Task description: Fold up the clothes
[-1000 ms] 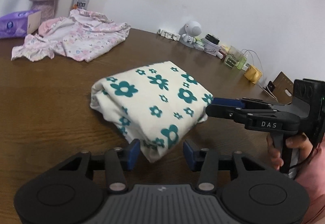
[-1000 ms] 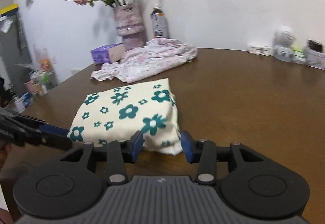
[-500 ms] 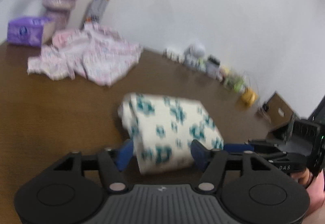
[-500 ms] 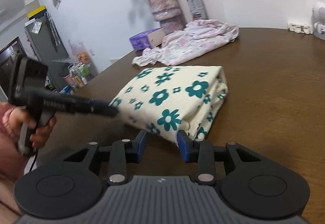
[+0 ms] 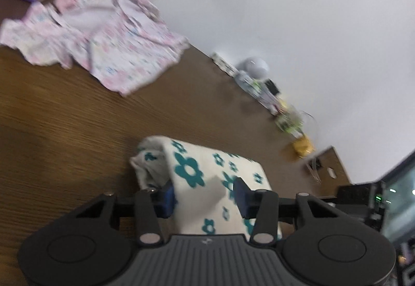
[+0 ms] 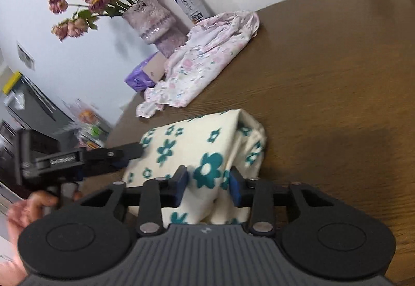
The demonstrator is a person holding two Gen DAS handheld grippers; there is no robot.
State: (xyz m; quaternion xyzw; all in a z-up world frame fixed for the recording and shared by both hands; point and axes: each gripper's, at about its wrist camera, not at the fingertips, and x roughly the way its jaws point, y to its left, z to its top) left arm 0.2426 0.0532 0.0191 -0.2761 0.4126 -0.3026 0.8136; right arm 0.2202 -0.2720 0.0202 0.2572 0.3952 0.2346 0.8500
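Observation:
A folded cream cloth with teal flowers point(image 5: 207, 177) point(image 6: 197, 148) lies on the brown wooden table point(image 5: 64, 117) point(image 6: 337, 78). One end of it sits deep between the blue pads of my left gripper point(image 5: 203, 197). The jaws are closing and both pads press into the fabric. My right gripper point(image 6: 207, 186) is closing on the opposite end, where the cloth bunches up between its pads. In the right wrist view, the left gripper point(image 6: 135, 153) comes in from the left in a person's hand, its tips at the cloth's edge.
A crumpled pink floral garment point(image 5: 116, 47) point(image 6: 207, 57) lies further back. Behind it stand a purple vase of dried roses point(image 6: 153, 24), a bottle point(image 6: 190, 3) and a purple tissue pack point(image 6: 141, 77). Small items point(image 5: 259, 83) line the wall edge.
Both grippers moved in over the folded cloth and rolled, so both views tilt. The cloth now sits deeper between both pairs of pads. The left jaws widened, then narrowed onto it.

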